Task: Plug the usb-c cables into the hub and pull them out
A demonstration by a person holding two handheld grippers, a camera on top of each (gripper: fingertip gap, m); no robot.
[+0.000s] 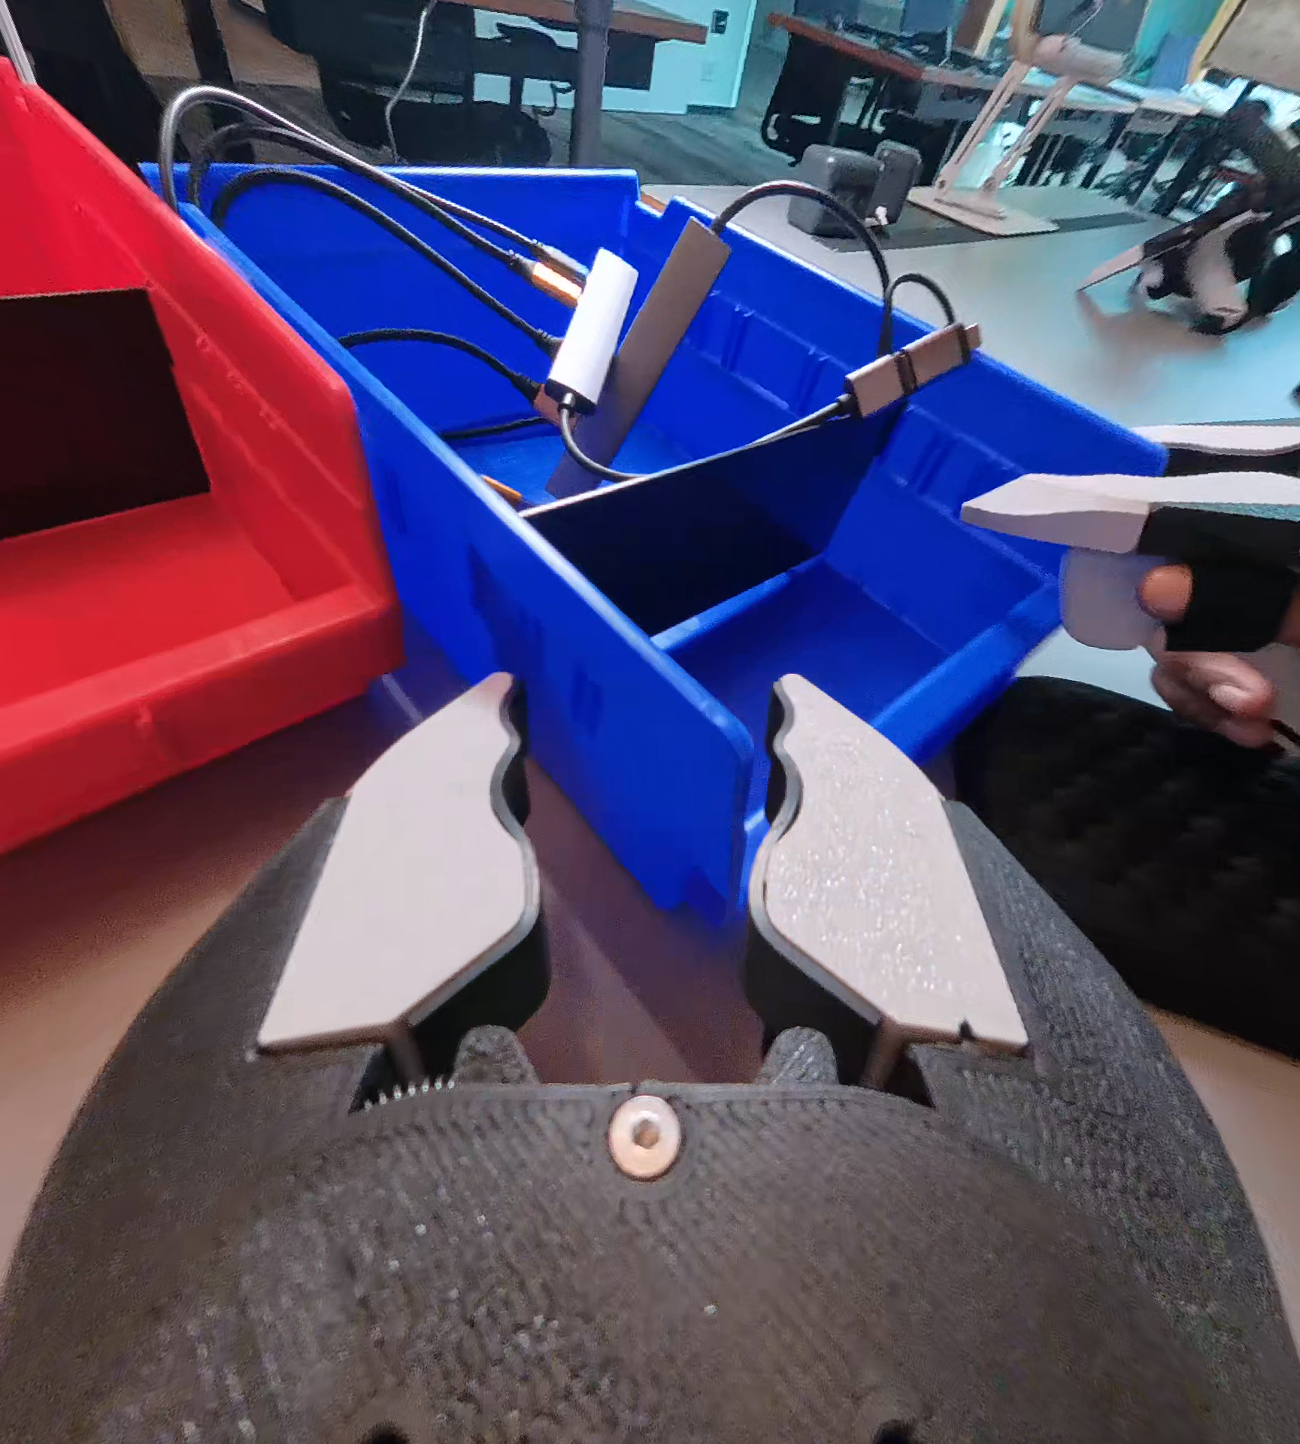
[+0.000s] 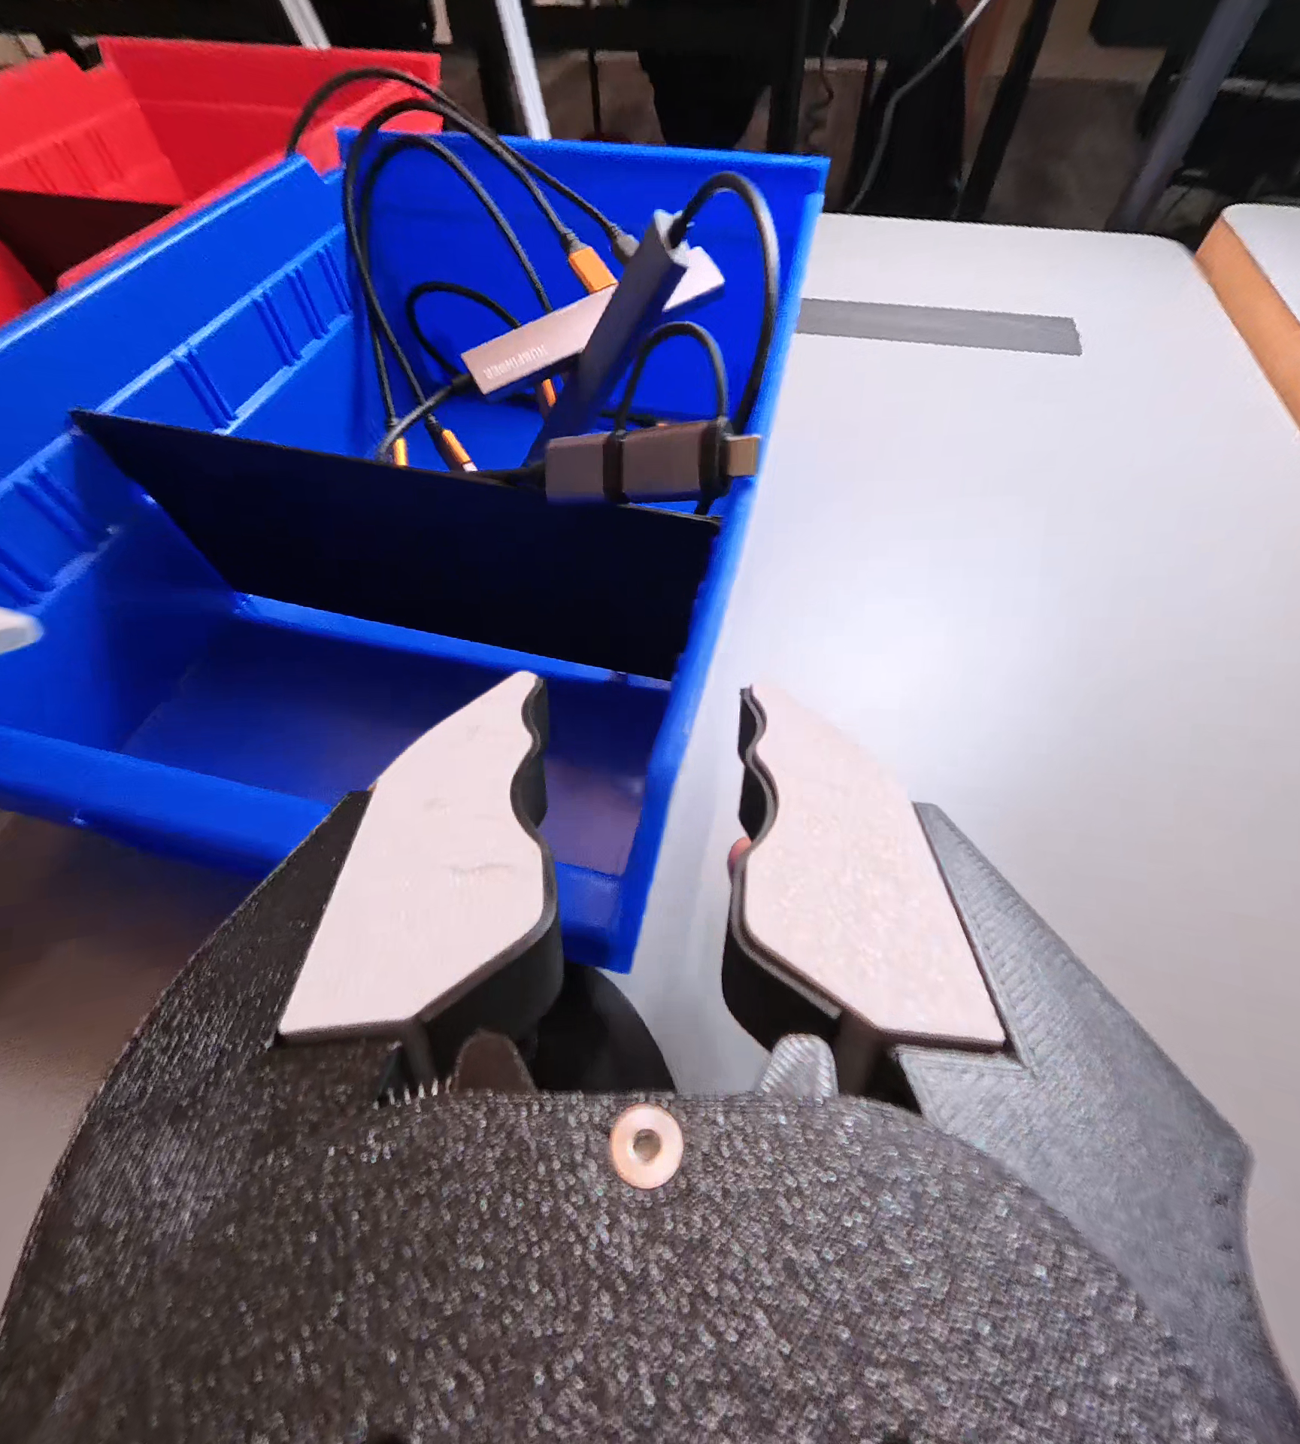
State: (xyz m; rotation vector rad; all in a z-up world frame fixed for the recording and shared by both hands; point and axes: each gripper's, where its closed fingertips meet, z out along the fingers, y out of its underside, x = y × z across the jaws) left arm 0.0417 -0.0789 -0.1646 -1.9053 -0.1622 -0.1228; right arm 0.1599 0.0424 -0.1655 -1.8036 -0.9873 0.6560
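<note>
Grey table (image 2: pixel 1021 625) | blue bin (image 2: pixel 162 375) | office desks behind

1. The left gripper (image 1: pixel 642 695), black textured plastic with two pale grey scalloped fingers, has its jaws spread wide with nothing between them.
2. The right gripper (image 2: pixel 642 703), of the same build, likewise stands parted and holds nothing.
3. In the left wrist view, a hand (image 1: pixel 1217 648) in a black fingerless glove grips the right gripper's handle, one fingertip on its pale trigger.
</note>
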